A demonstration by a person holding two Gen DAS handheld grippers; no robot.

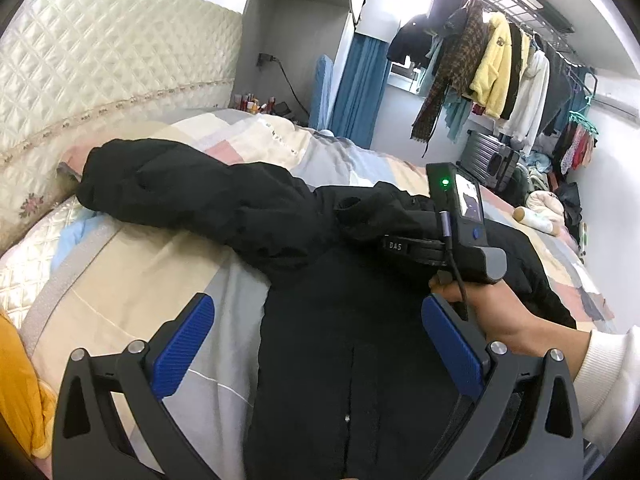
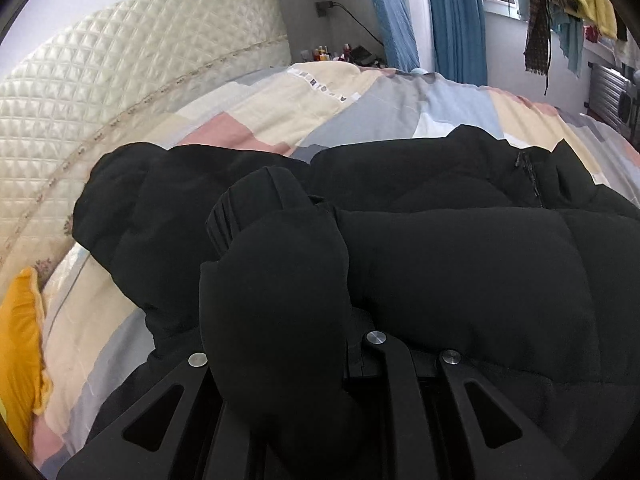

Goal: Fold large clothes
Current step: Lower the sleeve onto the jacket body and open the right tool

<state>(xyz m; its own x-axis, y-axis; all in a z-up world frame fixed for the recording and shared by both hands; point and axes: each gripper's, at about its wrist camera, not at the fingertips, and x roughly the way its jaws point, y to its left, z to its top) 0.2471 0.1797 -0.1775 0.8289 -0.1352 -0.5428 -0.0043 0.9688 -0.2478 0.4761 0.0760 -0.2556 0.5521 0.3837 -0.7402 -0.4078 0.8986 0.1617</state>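
Observation:
A black puffer jacket (image 1: pixel 224 204) lies on the bed, one sleeve stretched to the left toward the headboard. My left gripper (image 1: pixel 316 320) is open and empty, hovering over the jacket's front with its blue pads (image 1: pixel 184 344) wide apart. The right gripper body (image 1: pixel 460 220) shows in the left wrist view, held by a hand at the jacket's middle. In the right wrist view the right gripper (image 2: pixel 280 264) is shut on a puffy fold of the jacket (image 2: pixel 460 272), which covers its fingers.
The patchwork quilt (image 1: pixel 140 300) covers the bed. A quilted cream headboard (image 1: pixel 100 72) stands at left. A yellow cloth (image 1: pixel 20 380) lies at the near left edge. A clothes rack (image 1: pixel 500 72) and suitcase (image 1: pixel 488 156) stand at right.

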